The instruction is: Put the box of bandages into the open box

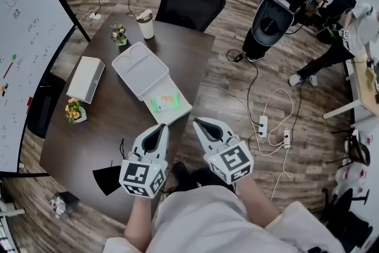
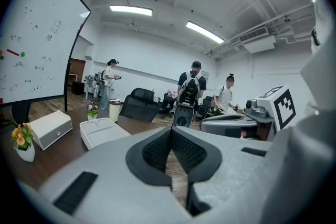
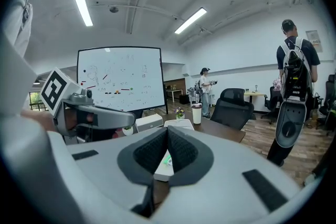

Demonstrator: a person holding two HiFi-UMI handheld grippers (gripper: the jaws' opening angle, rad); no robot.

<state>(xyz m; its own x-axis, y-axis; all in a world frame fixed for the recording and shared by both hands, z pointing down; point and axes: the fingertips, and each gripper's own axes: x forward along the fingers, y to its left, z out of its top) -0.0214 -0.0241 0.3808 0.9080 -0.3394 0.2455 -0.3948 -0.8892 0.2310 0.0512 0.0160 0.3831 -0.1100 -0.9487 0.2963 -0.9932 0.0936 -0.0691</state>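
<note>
- We're basically done: the box of bandages (image 1: 164, 103) sits inside the open box (image 1: 139, 71).
- Our left tool (image 1: 159, 129) and right tool (image 1: 202, 125), both closed and empty, hover near that open box.

left gripper (image 1: 161, 127), right gripper (image 1: 198, 122): jaws together

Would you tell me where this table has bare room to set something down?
Bare tabletop lies right of the open box, short of the cup, and at near left between the orange flowers and the black object. Only a narrow strip separates the closed white box from the open box.
</note>
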